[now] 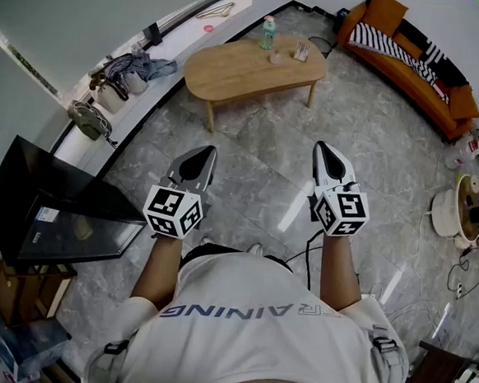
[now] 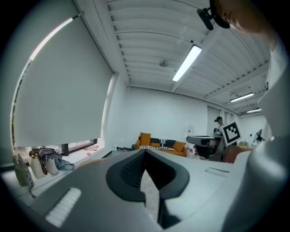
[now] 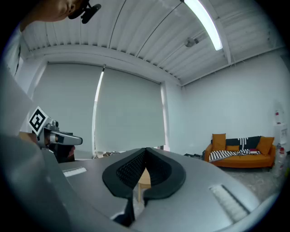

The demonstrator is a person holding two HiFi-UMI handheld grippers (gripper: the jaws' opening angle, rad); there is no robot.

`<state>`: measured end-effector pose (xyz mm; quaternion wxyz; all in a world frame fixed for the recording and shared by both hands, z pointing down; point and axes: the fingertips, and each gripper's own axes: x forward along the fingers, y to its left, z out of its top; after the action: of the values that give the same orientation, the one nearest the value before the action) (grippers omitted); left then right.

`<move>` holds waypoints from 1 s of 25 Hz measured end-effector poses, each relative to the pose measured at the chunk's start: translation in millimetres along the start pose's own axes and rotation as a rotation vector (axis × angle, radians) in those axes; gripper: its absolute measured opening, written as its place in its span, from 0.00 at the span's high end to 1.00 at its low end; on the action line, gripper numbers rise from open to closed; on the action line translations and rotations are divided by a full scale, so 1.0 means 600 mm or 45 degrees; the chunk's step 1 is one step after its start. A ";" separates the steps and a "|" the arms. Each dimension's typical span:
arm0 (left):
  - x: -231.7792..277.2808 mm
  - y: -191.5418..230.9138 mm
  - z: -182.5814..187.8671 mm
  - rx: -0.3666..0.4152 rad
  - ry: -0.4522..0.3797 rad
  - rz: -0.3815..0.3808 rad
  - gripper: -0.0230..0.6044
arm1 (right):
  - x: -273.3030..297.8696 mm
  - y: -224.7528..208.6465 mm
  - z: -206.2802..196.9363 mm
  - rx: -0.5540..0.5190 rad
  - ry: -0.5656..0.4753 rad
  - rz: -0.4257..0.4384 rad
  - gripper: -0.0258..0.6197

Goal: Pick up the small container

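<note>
Lounge-type room, furnished as living space. Evidenced by: orange sofa [image 1: 392,60] with striped throw, oval wooden coffee table [image 1: 241,71], polished stone-tile floor [image 1: 257,175]. Office-style fit-out indicated by strip light [image 2: 186,63], slatted ceiling [image 2: 145,41], roller blind [image 2: 63,99] drawn over wide window.

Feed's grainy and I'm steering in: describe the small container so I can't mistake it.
Find the oval wooden table at the head view's top centre, left of the orange sofa. Three things stand at its far end. The small container is the low, pale pink one, shortest there, nearer than the tall green bottle and left of the clear holder.
</note>
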<state>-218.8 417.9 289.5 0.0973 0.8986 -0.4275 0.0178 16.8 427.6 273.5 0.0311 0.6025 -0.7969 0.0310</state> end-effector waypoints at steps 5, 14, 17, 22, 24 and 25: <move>0.002 -0.016 -0.004 0.012 0.004 -0.018 0.97 | -0.006 0.001 0.001 -0.006 -0.002 0.011 0.94; 0.006 -0.031 -0.001 0.013 -0.005 0.001 0.97 | -0.010 -0.011 0.003 -0.001 -0.015 0.027 0.94; 0.012 -0.038 -0.003 0.015 -0.001 -0.003 0.97 | -0.017 -0.022 0.009 0.039 -0.054 0.028 0.94; 0.032 -0.071 -0.008 0.027 0.013 -0.034 0.97 | -0.041 -0.057 0.008 0.050 -0.075 0.009 0.94; 0.041 -0.086 -0.013 0.031 0.022 -0.051 0.97 | -0.049 -0.075 -0.001 0.064 -0.066 -0.011 0.94; 0.046 -0.090 -0.017 0.031 0.029 -0.059 0.97 | -0.052 -0.082 -0.008 0.069 -0.056 -0.022 0.94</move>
<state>-159.4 432.0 294.1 0.0918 0.9090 -0.4053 0.0309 72.5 444.3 276.2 -0.0027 0.6105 -0.7910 0.0390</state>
